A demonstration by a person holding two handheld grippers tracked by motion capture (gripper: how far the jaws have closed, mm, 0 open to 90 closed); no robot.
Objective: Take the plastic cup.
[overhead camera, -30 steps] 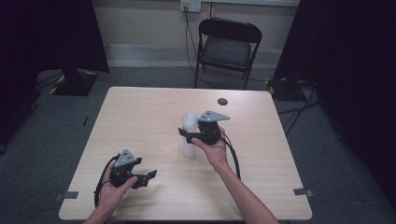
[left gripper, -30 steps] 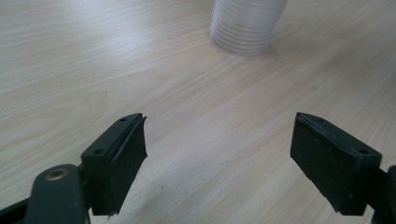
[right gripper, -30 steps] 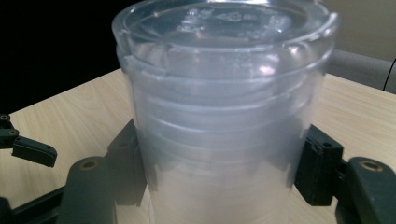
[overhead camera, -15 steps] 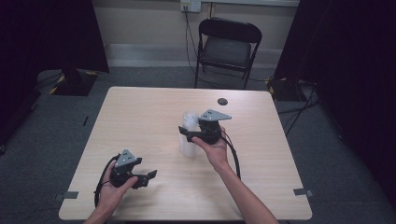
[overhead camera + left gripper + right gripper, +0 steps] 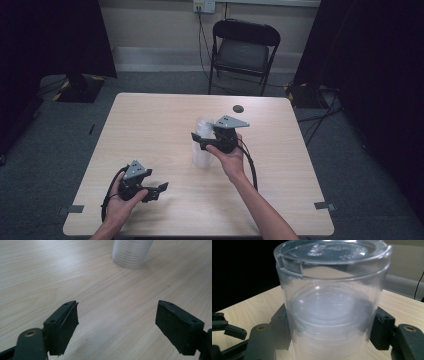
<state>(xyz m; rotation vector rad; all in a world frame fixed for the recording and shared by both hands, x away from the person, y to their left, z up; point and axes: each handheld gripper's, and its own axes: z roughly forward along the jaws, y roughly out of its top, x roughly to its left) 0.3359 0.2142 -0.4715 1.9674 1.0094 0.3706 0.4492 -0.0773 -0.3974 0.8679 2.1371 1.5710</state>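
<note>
A clear ribbed plastic container [image 5: 202, 150] with a lid stands upright near the middle of the wooden table [image 5: 150, 120]. My right gripper [image 5: 199, 141] is shut on its upper part, a black jaw pressed against each side. In the right gripper view the container [image 5: 332, 297] stands between the jaws of that gripper [image 5: 329, 337]. My left gripper [image 5: 159, 190] rests low near the front left of the table, open and holding nothing. In the left gripper view its jaws [image 5: 116, 317] stand wide apart over bare wood, with the container's base [image 5: 131, 253] farther off.
A small dark round disc [image 5: 238, 108] lies near the table's far edge. A black folding chair [image 5: 244, 47] stands behind the table. Cables trail from both grippers. The left gripper's jaws [image 5: 227, 327] show at the left edge of the right gripper view.
Hardly anything has moved. The right gripper stays on the container at the same spot, and the left gripper is still.
</note>
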